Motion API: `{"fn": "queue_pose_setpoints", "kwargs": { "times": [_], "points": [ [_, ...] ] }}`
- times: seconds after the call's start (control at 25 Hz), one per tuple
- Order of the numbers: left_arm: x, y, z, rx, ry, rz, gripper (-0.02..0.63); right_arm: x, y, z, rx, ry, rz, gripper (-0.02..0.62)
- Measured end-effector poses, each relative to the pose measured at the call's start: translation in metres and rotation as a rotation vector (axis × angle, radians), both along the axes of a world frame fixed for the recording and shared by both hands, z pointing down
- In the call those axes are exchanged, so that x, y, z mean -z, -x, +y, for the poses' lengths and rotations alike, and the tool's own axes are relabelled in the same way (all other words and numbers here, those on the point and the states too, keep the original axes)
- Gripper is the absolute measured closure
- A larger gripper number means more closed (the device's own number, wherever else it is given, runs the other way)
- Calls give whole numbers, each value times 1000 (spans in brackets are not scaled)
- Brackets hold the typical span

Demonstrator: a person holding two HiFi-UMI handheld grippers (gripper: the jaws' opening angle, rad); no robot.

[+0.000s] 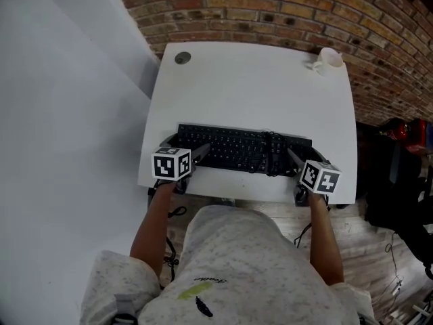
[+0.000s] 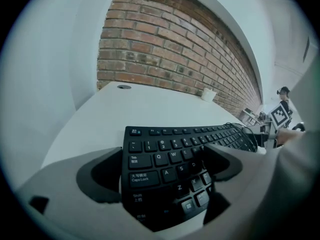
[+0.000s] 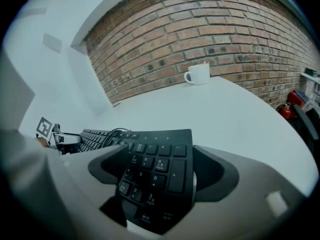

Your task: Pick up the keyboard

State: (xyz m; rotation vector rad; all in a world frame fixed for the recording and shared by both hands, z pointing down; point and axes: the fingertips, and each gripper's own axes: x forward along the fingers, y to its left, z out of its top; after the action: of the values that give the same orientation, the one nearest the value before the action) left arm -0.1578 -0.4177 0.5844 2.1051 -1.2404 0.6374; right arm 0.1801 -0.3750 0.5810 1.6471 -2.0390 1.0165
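A black keyboard (image 1: 237,147) lies flat along the near edge of the white table (image 1: 257,93), with a black cable (image 1: 273,153) bunched across its right part. My left gripper (image 1: 193,149) stands open over the keyboard's left end. In the left gripper view, one jaw of the left gripper (image 2: 162,156) is just outside the left edge of the keyboard (image 2: 165,159) and the other is above the letter keys. My right gripper (image 1: 298,158) is open at the right end. In its own view the right gripper (image 3: 157,156) straddles the number pad of the keyboard (image 3: 155,169).
A white cup (image 1: 329,58) stands at the table's far right corner, also seen as the cup (image 3: 198,74) before the brick wall (image 1: 284,12). A round cable hole (image 1: 183,57) sits at the far left. Dark and red gear (image 1: 406,131) stands right of the table.
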Motion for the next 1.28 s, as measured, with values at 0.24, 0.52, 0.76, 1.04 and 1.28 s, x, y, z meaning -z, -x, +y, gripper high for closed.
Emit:
{"fn": "queue_pose_setpoints", "kwargs": {
  "times": [0.24,0.52,0.76,1.04,1.28],
  "points": [
    [0,-1,-1,23,3,2,110,0,-3,-1,-17,-5,5,192],
    [5,-2,3,40,-38,-6,109,3,-5,2,-34,-18,14,195],
    [27,-3,6,49,-111,-19,110,23,-7,3,-24,-66,29,195],
    [76,-9,1,49,-245,-9,110,67,-12,-1,-24,-184,33,195],
    [128,-12,1,54,-375,12,110,120,-15,-3,-19,-297,44,195]
  ]
}}
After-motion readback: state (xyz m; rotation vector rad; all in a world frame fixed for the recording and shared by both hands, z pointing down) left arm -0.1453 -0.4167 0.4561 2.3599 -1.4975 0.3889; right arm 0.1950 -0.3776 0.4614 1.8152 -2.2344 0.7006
